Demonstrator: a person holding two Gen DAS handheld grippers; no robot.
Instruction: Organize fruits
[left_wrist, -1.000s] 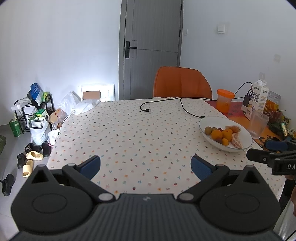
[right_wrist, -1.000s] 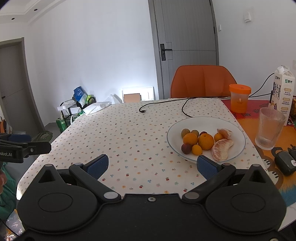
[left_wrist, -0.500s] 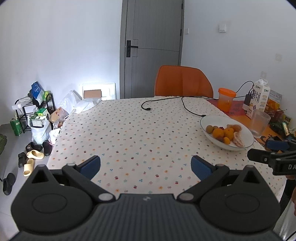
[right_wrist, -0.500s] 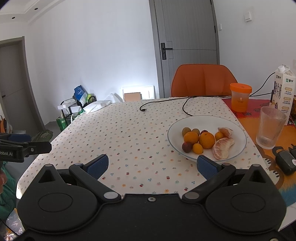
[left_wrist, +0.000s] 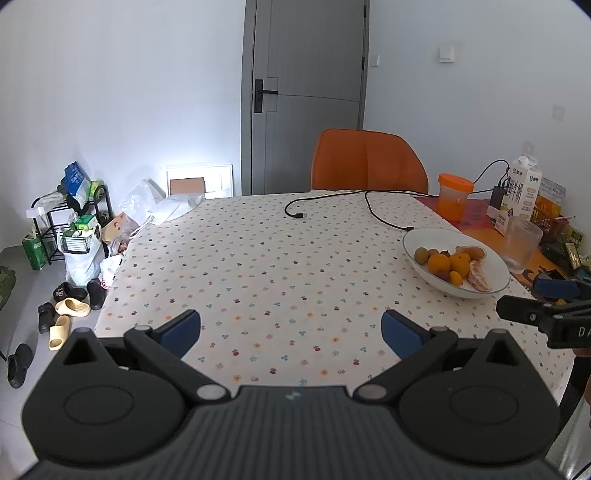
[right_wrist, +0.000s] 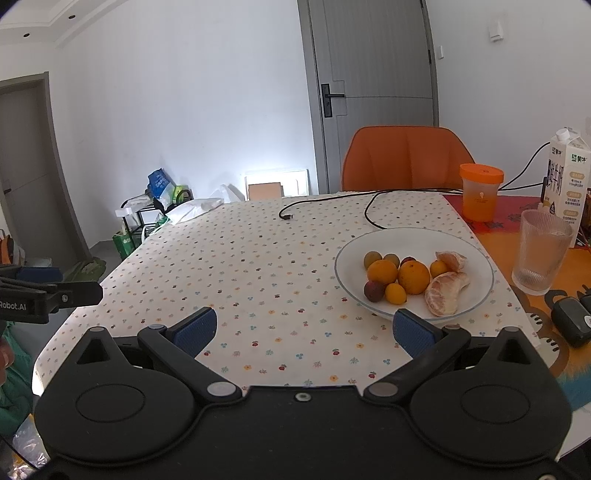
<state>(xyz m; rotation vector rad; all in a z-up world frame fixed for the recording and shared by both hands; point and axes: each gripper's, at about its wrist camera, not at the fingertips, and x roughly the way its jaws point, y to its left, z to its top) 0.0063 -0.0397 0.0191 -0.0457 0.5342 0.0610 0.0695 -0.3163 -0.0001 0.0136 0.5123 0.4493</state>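
A white bowl (right_wrist: 476, 254) on the dotted tablecloth holds oranges (right_wrist: 413, 277), small orange, green and dark red fruits, and peeled orange segments (right_wrist: 445, 291). The bowl also shows at the right in the left wrist view (left_wrist: 413, 236). My right gripper (right_wrist: 301, 330) is open and empty, just in front of the bowl's near rim and to its left. My left gripper (left_wrist: 291, 332) is open and empty over the table's near edge, well left of the bowl. Each gripper shows at the edge of the other's view.
A ribbed glass (right_wrist: 539, 251), an orange-lidded cup (right_wrist: 480, 192), a milk carton (right_wrist: 567, 177) and black devices (right_wrist: 570, 325) stand right of the bowl. A black cable (right_wrist: 332, 203) lies at the back. An orange chair (right_wrist: 402, 158) stands behind the table. Shoes and bags lie on the floor at left.
Both views have drifted slightly back and up, so the bowl sits a little lower in each. Both grippers stay open and empty.
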